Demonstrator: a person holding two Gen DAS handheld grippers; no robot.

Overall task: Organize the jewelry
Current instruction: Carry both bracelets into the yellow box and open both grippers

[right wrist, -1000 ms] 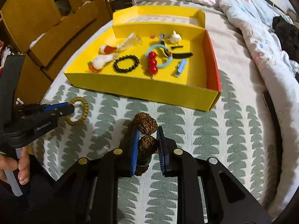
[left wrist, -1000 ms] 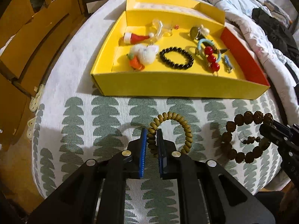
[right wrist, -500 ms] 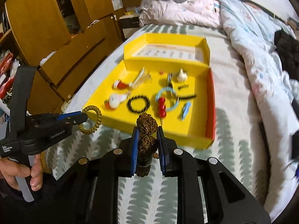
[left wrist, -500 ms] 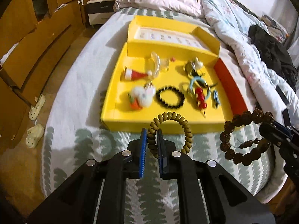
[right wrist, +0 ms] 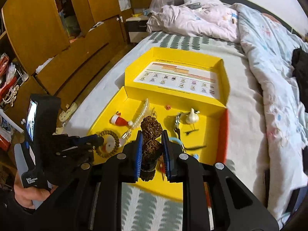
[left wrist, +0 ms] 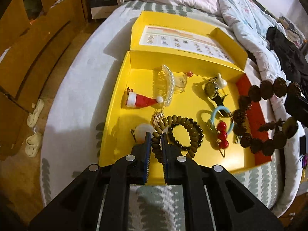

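1. The olive spiral bracelet (left wrist: 180, 132) hangs over the yellow box (left wrist: 115, 119), pinched in the left gripper (left wrist: 155, 144).
2. The knobbly brown bead bracelet (right wrist: 151, 140) (large rough beads) is clamped in the right gripper (right wrist: 152, 146), also above the box.
3. The box sits on the bed (left wrist: 77, 88).

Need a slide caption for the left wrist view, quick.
Left gripper carries an olive bead bracelet over the open yellow box of trinkets.

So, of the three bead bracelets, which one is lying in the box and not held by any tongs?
The black bead bracelet, on the yellow box floor. The olive one is held in the left tongs, the knobbly brown one in the right tongs.
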